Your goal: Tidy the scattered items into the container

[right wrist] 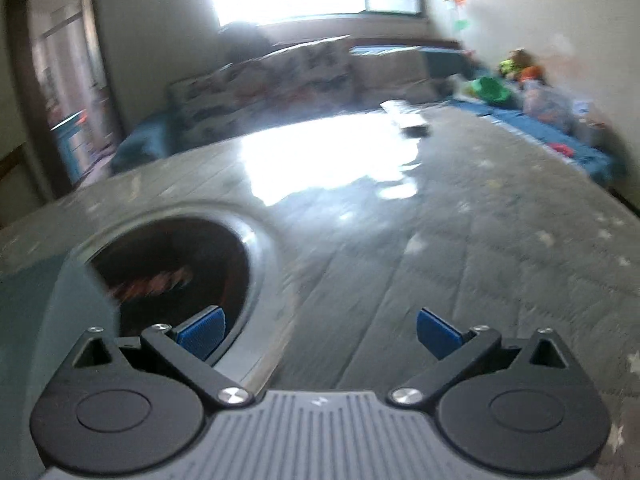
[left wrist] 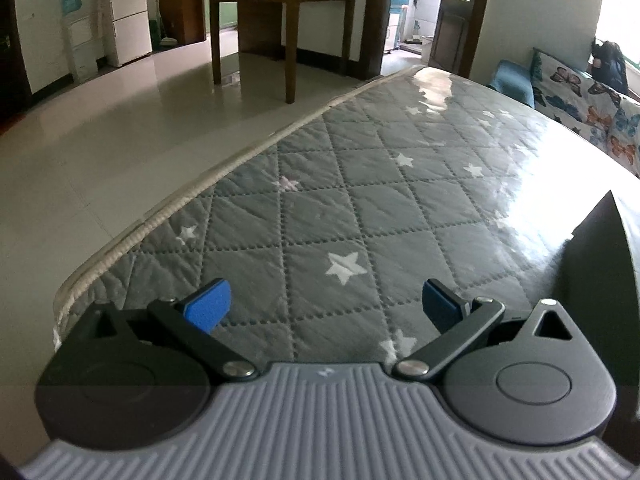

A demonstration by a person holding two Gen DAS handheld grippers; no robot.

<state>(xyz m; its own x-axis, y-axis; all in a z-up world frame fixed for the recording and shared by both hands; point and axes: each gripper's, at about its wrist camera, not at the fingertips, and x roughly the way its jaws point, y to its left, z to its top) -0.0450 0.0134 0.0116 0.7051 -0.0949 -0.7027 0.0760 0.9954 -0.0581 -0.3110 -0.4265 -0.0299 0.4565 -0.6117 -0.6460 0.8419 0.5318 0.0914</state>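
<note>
My left gripper (left wrist: 326, 306) is open over a grey quilted, star-patterned table cover (left wrist: 360, 200), with nothing between its blue pads. A dark container's corner (left wrist: 596, 248) shows at the right edge of the left wrist view. The right wrist view is blurred. My right gripper (right wrist: 320, 334) is open and empty, just right of the grey container (right wrist: 264, 272), whose round dark opening (right wrist: 172, 264) shows something reddish inside. Its left blue pad (right wrist: 202, 334) overlaps the opening's rim. A small pale and dark item (right wrist: 406, 120) lies far across the table.
The table's left edge (left wrist: 180, 204) drops to a tiled floor. A wooden table (left wrist: 288, 8) and fridge (left wrist: 128, 8) stand beyond. A butterfly-print cushion (left wrist: 588, 104) lies at the far right. Green and orange toys (right wrist: 504, 80) rest on a blue bench along the wall.
</note>
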